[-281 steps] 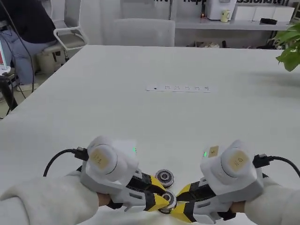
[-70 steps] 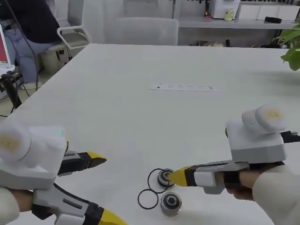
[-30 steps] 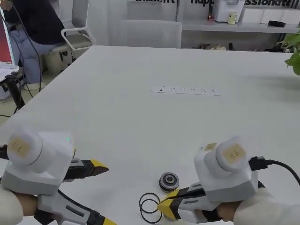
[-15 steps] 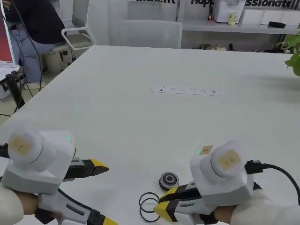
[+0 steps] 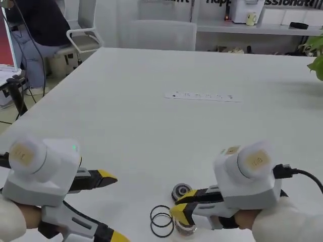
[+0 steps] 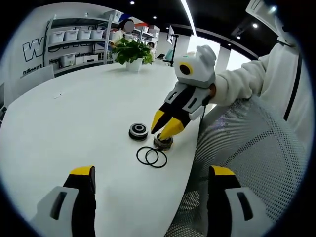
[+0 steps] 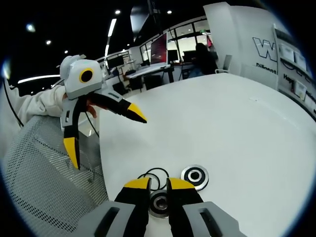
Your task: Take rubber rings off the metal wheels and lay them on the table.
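Two metal wheels lie near the table's front edge. The far wheel lies free. The near wheel sits flat on the table under my right gripper, whose jaws are drawn in to a narrow gap with their tips down against it. Two black rubber rings lie overlapping on the table just left of that wheel. My left gripper is held wide open and bare, off to the left.
A white power strip lies flat at mid-table. Chairs stand at the far edge and a person sits at the back left. A plant leans in at the right. A mesh chair is close to the table's front edge.
Since 2.3 s ago my right gripper has come from the far wheel to the near wheel and closed down on it. The second ring now lies on the table. My left gripper has stayed open.
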The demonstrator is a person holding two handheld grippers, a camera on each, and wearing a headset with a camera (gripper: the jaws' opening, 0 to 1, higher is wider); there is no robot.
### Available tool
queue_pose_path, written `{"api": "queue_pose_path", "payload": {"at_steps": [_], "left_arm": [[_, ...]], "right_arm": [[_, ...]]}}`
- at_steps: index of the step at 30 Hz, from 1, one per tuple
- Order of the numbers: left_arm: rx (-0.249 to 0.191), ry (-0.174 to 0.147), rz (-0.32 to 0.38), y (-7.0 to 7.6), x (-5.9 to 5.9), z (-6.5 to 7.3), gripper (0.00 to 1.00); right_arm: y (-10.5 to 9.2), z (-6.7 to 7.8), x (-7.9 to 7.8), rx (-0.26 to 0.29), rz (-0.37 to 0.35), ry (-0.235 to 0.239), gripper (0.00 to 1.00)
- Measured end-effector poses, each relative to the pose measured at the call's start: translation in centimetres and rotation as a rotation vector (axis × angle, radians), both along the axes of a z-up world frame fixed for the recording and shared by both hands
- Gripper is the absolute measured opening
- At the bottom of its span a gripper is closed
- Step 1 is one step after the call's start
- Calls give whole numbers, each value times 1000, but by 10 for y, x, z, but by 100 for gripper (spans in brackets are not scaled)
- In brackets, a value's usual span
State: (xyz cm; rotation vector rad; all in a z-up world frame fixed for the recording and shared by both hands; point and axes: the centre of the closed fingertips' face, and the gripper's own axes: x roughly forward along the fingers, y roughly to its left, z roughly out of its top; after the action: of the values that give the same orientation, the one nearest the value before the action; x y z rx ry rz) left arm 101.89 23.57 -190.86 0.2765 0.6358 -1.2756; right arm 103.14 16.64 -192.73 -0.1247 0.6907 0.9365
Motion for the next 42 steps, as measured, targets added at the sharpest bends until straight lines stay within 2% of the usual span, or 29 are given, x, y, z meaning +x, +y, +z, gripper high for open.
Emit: {"api": "queue_pose_path", "payload": {"at_steps": [13,22,26,29,32,37,42], "left_arm": [[-4,2,3,0,0,0,93],[-20,1,0,-2,0,4,94],[-58,7,1,-6,0,11,94],[-78,-2,4,-7,1,16,94],[-123,-7,10,-11,3,28,93],[-148,-56,13,-14,9,48,91],[-159,-94,-23,-22,12,66,91]], "right_arm": [[-13,13,16,43,-65,-35,12],[-26,19,27,65,-109,-57,19],[-35,16,31,62,-139,-46,20],[-41,13,34,53,-156,-43,20],[-48,9,36,46,-171,-33,21],[-58,-1,37,15,-185,-16,20],[-60,-6,36,2,-181,-7,20]]}}
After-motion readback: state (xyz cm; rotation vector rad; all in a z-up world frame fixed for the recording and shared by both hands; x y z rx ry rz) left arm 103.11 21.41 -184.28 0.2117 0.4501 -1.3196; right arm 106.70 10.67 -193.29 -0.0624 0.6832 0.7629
